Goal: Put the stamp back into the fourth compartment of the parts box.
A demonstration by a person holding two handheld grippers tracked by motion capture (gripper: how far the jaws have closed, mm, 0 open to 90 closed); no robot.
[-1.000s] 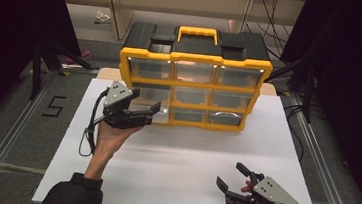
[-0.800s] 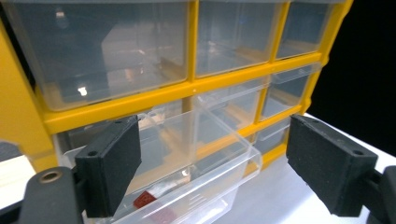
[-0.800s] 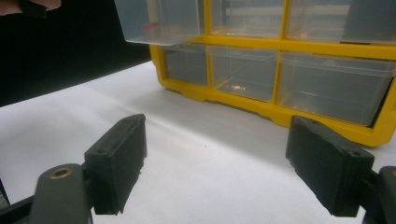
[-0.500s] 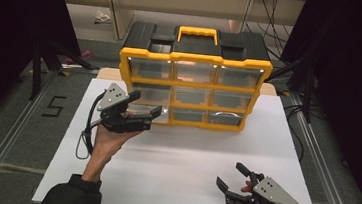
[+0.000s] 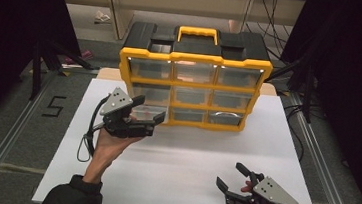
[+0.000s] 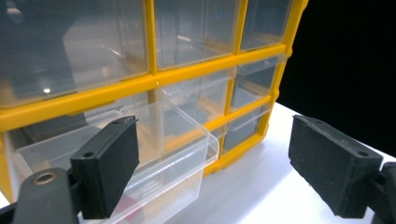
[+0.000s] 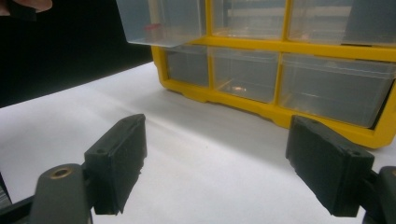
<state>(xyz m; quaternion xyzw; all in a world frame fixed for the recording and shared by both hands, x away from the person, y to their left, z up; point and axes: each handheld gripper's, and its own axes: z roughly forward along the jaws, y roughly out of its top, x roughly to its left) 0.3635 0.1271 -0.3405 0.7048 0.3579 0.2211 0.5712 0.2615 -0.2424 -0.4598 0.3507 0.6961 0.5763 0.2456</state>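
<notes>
White counter (image 5: pixel 177 177) carries a yellow-framed drawer cabinet (image 5: pixel 193 85). Its middle-row left clear drawer (image 6: pixel 154 154) stands pulled out, long axis pointing away from the cabinet front. Left hand-held gripper (image 5: pixel 140 112) spread wide beside that drawer, holding nothing. Right hand-held gripper (image 5: pixel 234 182), well apart from the cabinet, likewise wide and empty.

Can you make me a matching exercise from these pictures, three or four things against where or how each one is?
Things:
1. organizer
2. drawer
3. left gripper
4. right gripper

States or places:
A. open, low over the board's near right corner
B. pulled partway out of its slot
C. stands at the back of the white board, yellow frame, black top
D. open, at the pulled-out drawer

Pairs: 1-C, 2-B, 3-D, 4-A
</notes>
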